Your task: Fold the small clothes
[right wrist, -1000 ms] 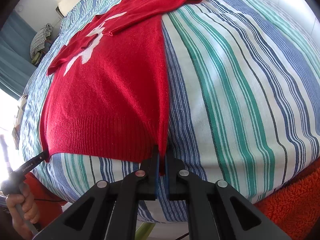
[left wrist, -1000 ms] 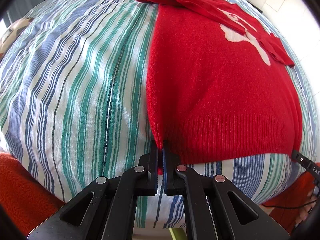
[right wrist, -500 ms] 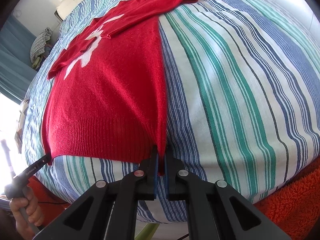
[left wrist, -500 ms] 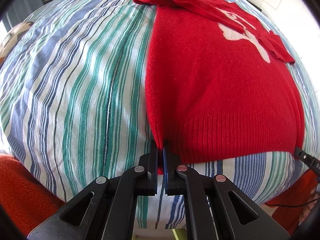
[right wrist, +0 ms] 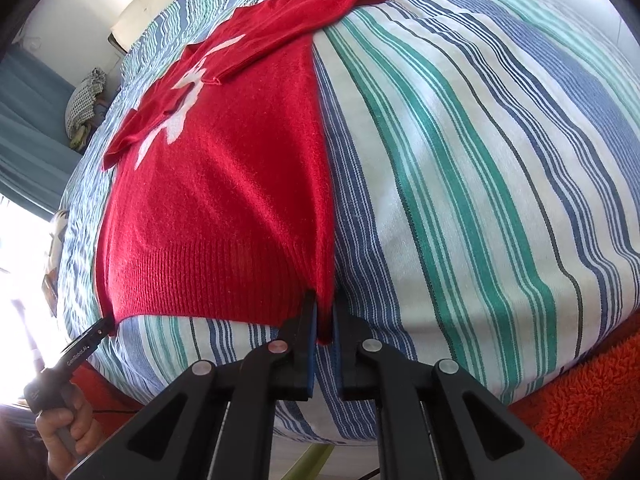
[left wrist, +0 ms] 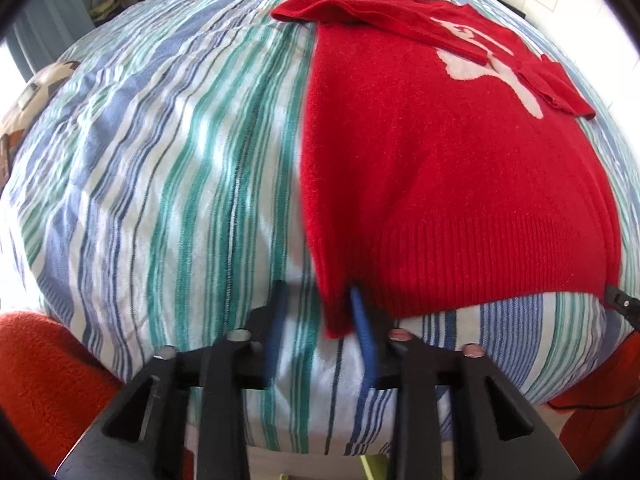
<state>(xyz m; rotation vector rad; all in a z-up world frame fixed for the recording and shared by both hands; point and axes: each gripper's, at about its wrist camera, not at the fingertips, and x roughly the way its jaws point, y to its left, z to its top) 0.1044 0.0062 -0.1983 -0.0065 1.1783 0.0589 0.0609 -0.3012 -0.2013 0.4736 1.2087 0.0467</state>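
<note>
Left wrist view: the left gripper (left wrist: pixel 318 312) tips steeply down over the near edge of the striped bed (left wrist: pixel 168 168). Its jaws have just been opening and now stand spread; the red sweater (left wrist: pixel 448 184) hem corner hangs between them, lying against the right blue pad but no longer pinched. The sweater lies flat on the right half of the bed, sleeves folded across its white motif at the far end. An orange blanket (left wrist: pixel 44 364) shows below the near edge.

Right wrist view: the right gripper (right wrist: pixel 325 320) also angles steeply down at the near edge, its fingers pressed together on the sweater's (right wrist: pixel 224 200) other hem corner. At lower left a hand (right wrist: pixel 66 432) grips the left gripper's (right wrist: pixel 82 346) handle, whose tip sits at the far hem corner.
</note>
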